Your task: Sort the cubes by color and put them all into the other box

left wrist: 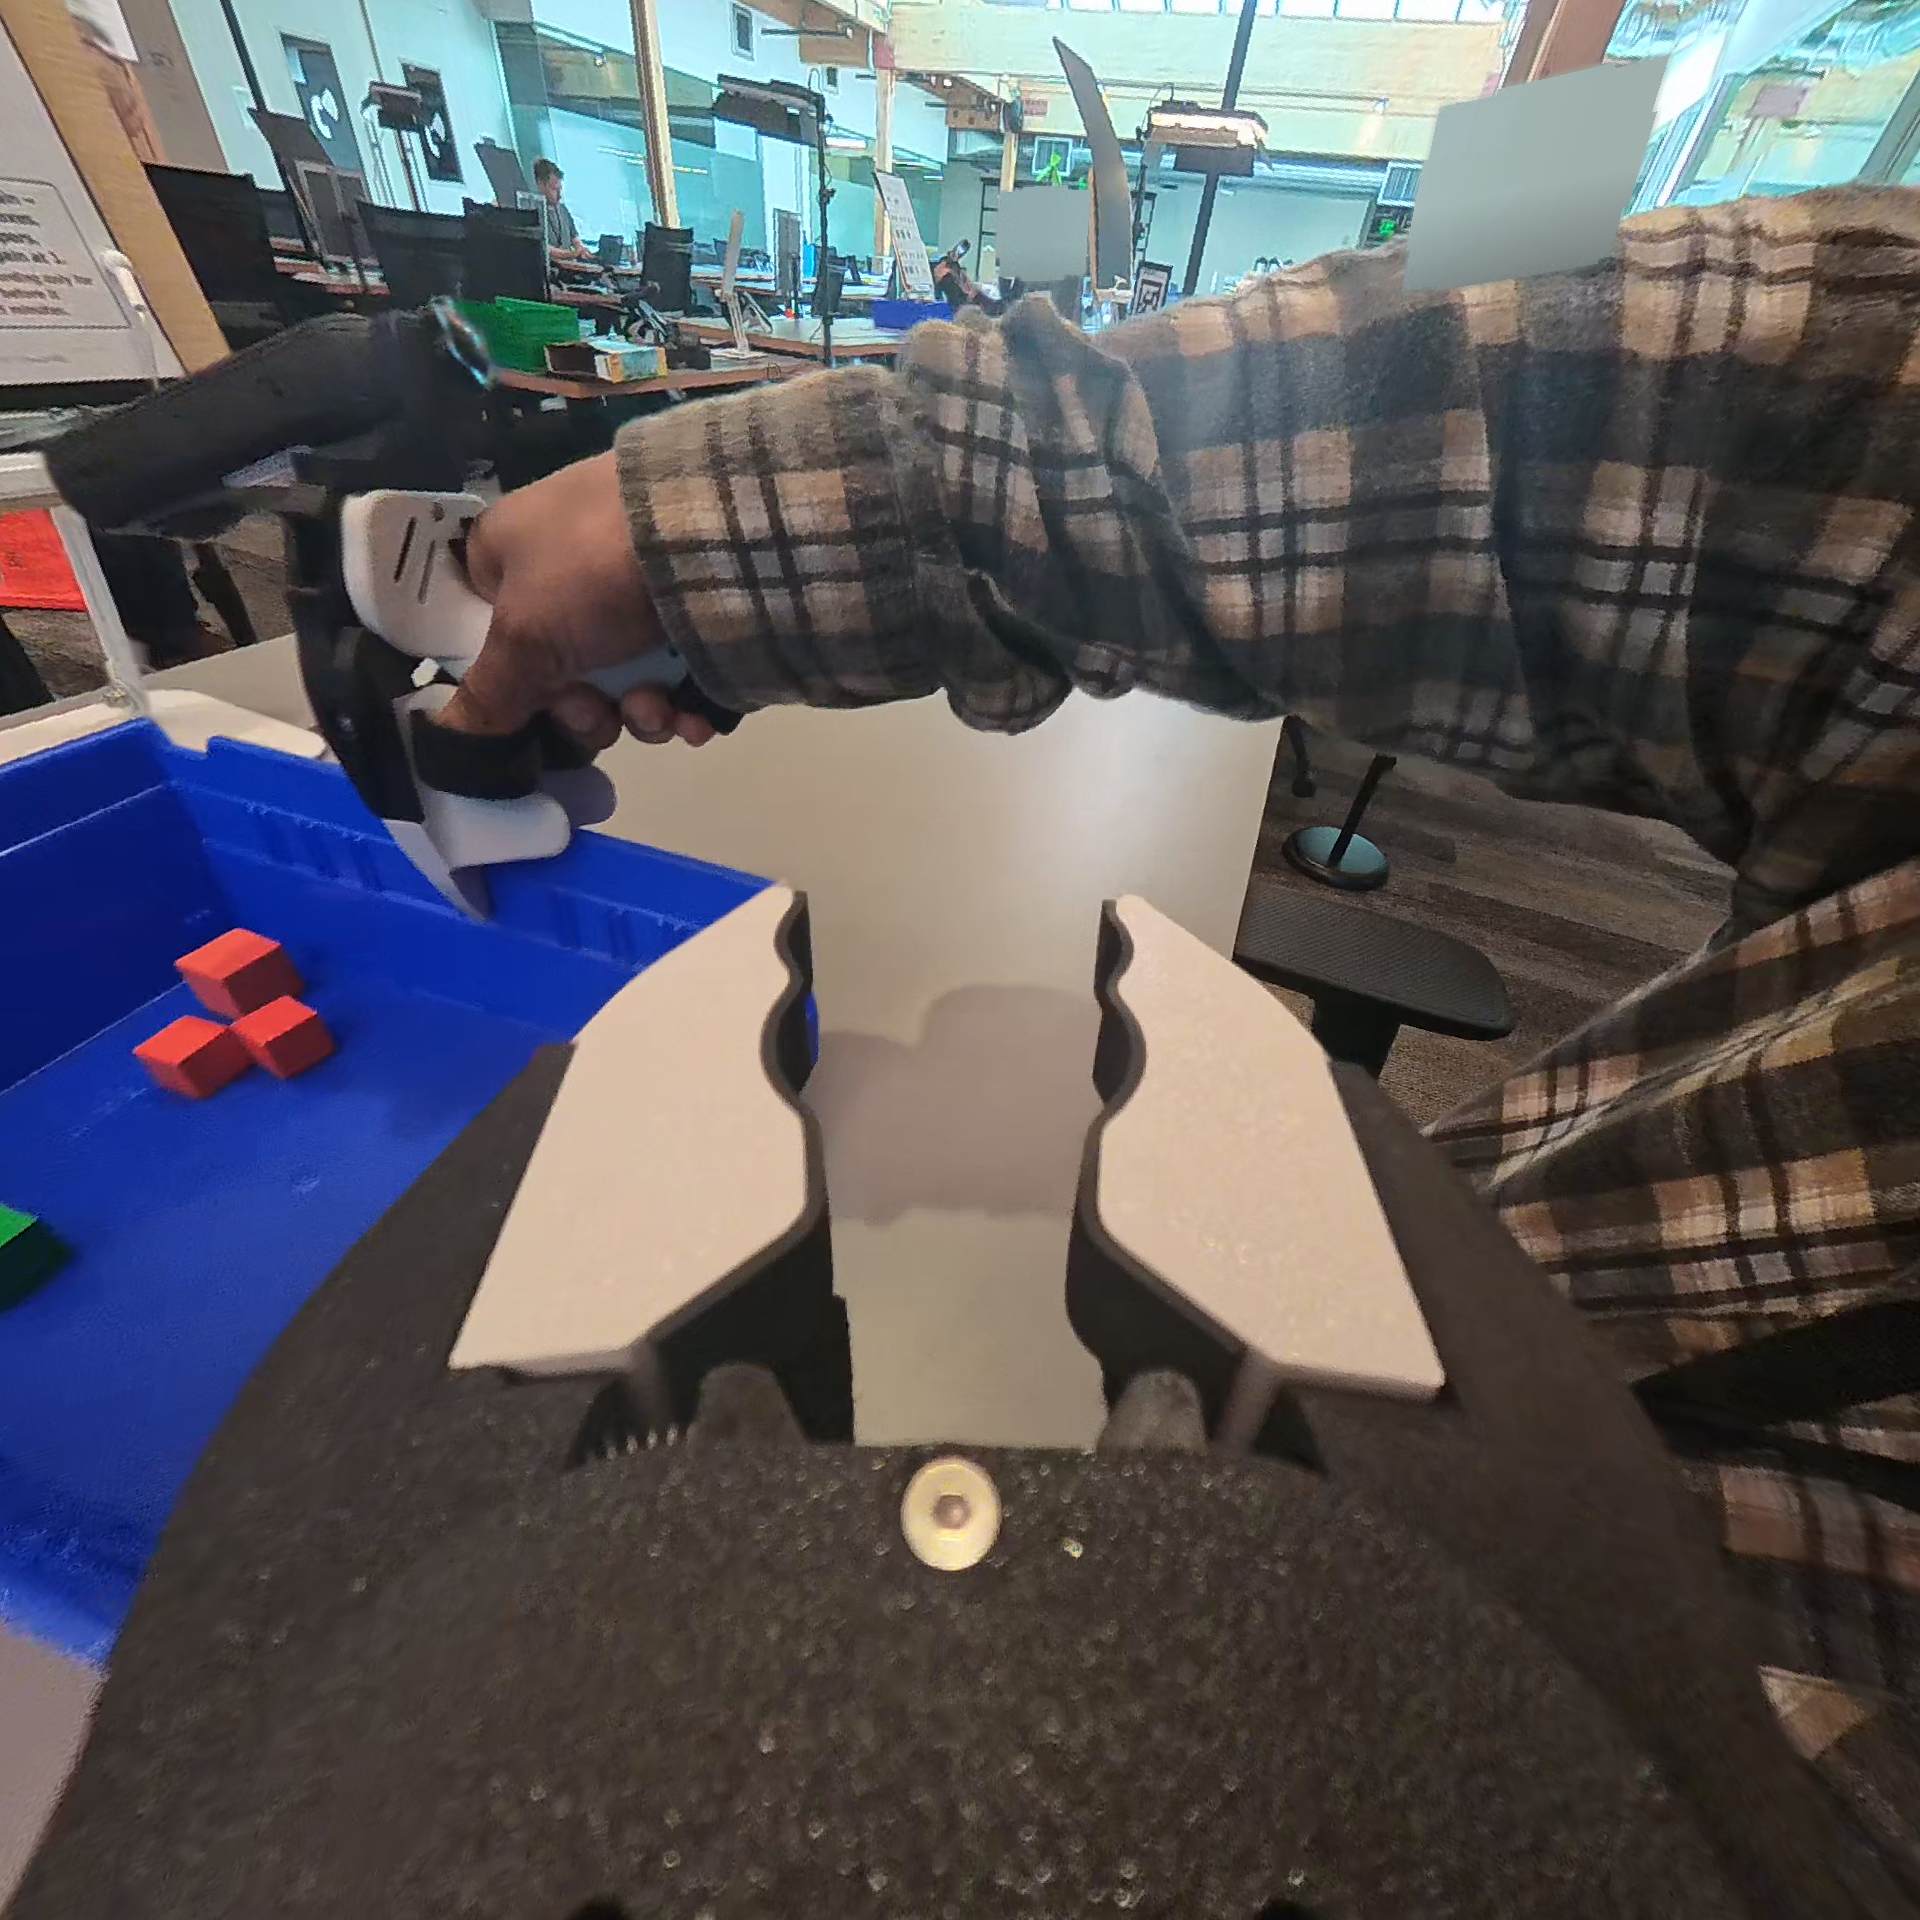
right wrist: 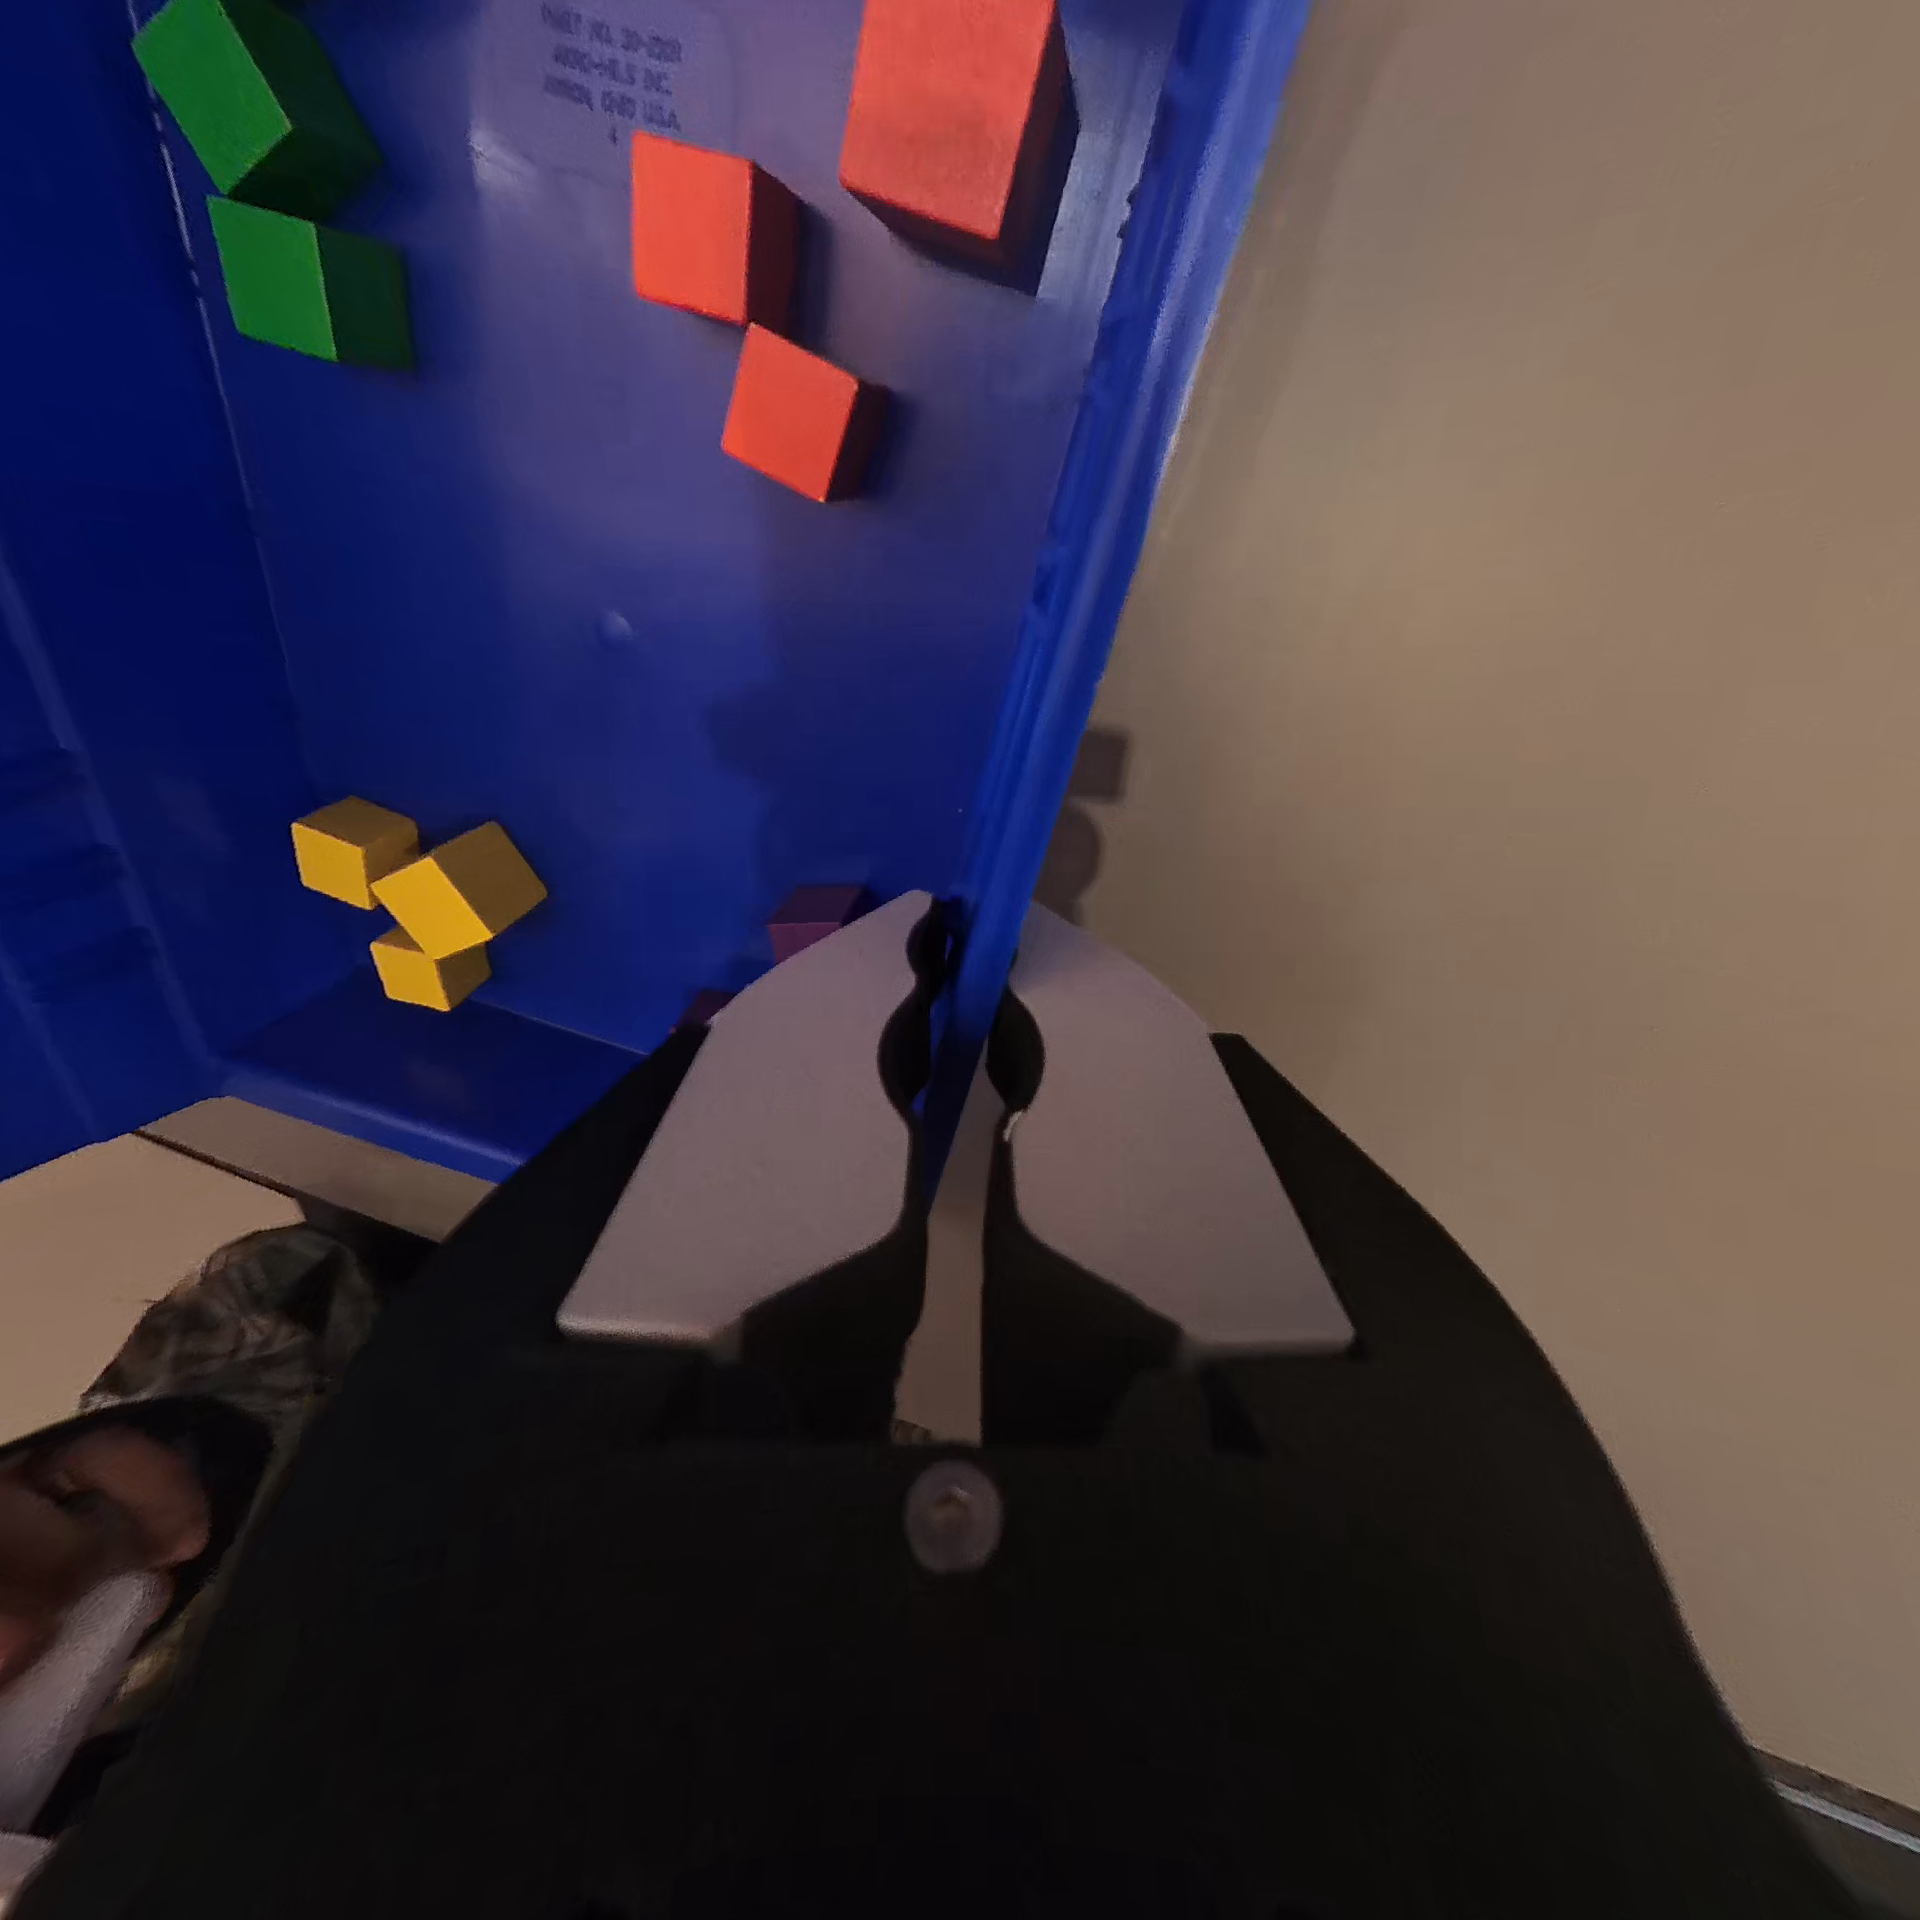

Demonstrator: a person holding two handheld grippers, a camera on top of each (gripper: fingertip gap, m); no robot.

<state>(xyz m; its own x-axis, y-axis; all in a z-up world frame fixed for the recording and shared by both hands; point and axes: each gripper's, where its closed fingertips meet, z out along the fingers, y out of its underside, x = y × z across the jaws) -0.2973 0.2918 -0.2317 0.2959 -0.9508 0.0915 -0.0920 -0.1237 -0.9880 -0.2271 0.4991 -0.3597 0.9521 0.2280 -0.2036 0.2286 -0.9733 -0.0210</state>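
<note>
Blue plastic box [right wrist: 644,665] is sitting on the pale, smooth desk [right wrist: 1507,623]; in the right wrist view its long axis is running away from the camera, its right side wall [right wrist: 1049,727] leading straight off from the claw.

Inside, the cubes are lying grouped by colour: three red wooden cubes [right wrist: 795,410] near the right wall, two green cubes [right wrist: 307,281] across the floor from them, three yellow cubes [right wrist: 431,899] clustering nearer the camera, a purple cube [right wrist: 816,914] mostly hidden behind the claw.

Room: open-plan office [left wrist: 727,260] with rows of monitors and chairs, big windows behind.

Right claw [right wrist: 961,971] is pinching the box's right wall, one finger inside, one outside. Left claw [left wrist: 951,997] is hovering over bare desk just beside the box's corner, fingers spread apart and gripping nothing. A plaid-sleeved arm [left wrist: 1247,499] is reaching across, holding the right tool.
</note>
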